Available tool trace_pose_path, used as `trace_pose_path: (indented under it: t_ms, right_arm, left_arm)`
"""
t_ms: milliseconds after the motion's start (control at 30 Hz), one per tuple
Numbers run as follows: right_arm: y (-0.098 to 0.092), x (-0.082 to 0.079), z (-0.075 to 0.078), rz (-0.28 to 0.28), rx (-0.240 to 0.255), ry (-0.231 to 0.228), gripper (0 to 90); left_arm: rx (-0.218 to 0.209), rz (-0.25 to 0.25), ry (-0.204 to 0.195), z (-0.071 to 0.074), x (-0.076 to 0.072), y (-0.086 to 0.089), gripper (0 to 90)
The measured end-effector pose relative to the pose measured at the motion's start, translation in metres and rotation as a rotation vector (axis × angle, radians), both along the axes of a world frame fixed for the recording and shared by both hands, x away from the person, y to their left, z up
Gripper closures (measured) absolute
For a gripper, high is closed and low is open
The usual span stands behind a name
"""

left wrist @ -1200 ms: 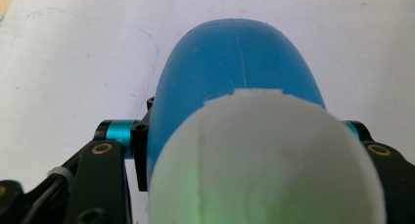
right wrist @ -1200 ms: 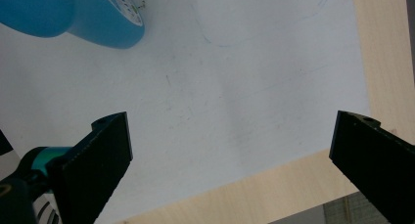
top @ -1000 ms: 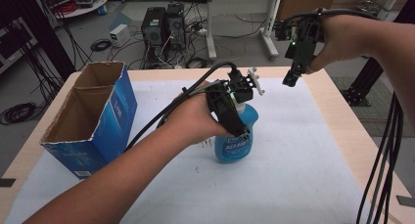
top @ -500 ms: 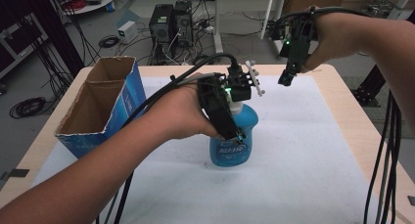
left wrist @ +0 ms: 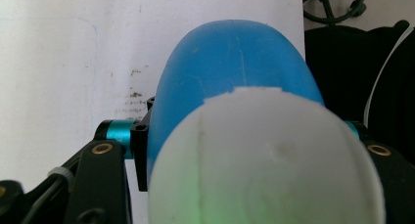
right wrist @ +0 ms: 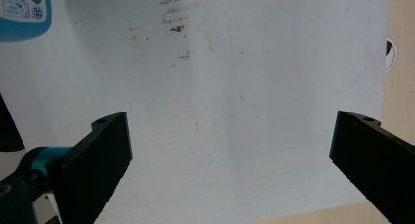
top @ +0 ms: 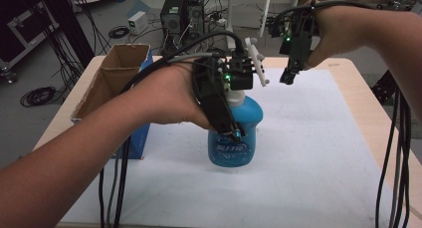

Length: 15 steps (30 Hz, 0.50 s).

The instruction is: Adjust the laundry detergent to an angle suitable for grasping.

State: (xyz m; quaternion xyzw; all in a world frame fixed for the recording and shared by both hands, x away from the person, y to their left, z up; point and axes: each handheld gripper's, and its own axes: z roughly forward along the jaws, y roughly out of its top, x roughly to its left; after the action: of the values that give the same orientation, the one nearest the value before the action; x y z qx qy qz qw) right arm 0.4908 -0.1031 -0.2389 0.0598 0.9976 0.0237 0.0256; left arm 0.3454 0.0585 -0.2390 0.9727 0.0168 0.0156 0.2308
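Observation:
A blue spray bottle [top: 241, 141] with a white trigger head [top: 255, 58] stands upright over the white sheet [top: 318, 153]. My left gripper [top: 230, 126] is shut on its body from the left side. In the left gripper view the blue bottle [left wrist: 230, 67] and its blurred white head [left wrist: 264, 165] sit between the black jaws of the left gripper [left wrist: 244, 153]. My right gripper [top: 288, 78] hangs in the air just right of the trigger head, pointing down. In its own view the right gripper [right wrist: 230, 155] is open wide over bare sheet, with the bottle's label [right wrist: 22, 11] at the top left.
An open cardboard box with blue sides [top: 114, 83] stands at the table's left. Cables [top: 398, 153] hang along the right edge and trail under my left forearm. Computer cases [top: 181, 14] sit on the floor beyond the table [top: 348, 68].
My left gripper has lifted a little with the bottle in it. The right gripper has drifted left, closer to the trigger head, jaws still wide.

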Motion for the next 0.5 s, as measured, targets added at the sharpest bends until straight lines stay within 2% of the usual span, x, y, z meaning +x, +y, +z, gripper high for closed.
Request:
trace_pose_path:
  t_ms: [33, 200, 333, 500]
  right_arm:
    - [0.004, -0.003, -0.001, 0.004, -0.006, 0.001, 1.1]
    - [0.009, -0.005, -0.002, 0.009, -0.007, 0.001, 1.1]
    - [0.009, -0.005, -0.002, 0.012, -0.010, -0.002, 1.1]
    - [0.009, -0.006, -0.004, 0.005, -0.007, -0.001, 1.1]
  left_arm:
    - [-0.013, 0.006, 0.004, 0.003, -0.001, 0.008, 39.0]
    - [-0.019, 0.008, 0.001, 0.005, -0.002, 0.016, 39.0]
    - [-0.022, -0.015, 0.001, 0.005, -0.004, 0.021, 39.0]
    - [0.006, -0.065, -0.001, -0.003, -0.004, 0.025, 39.0]
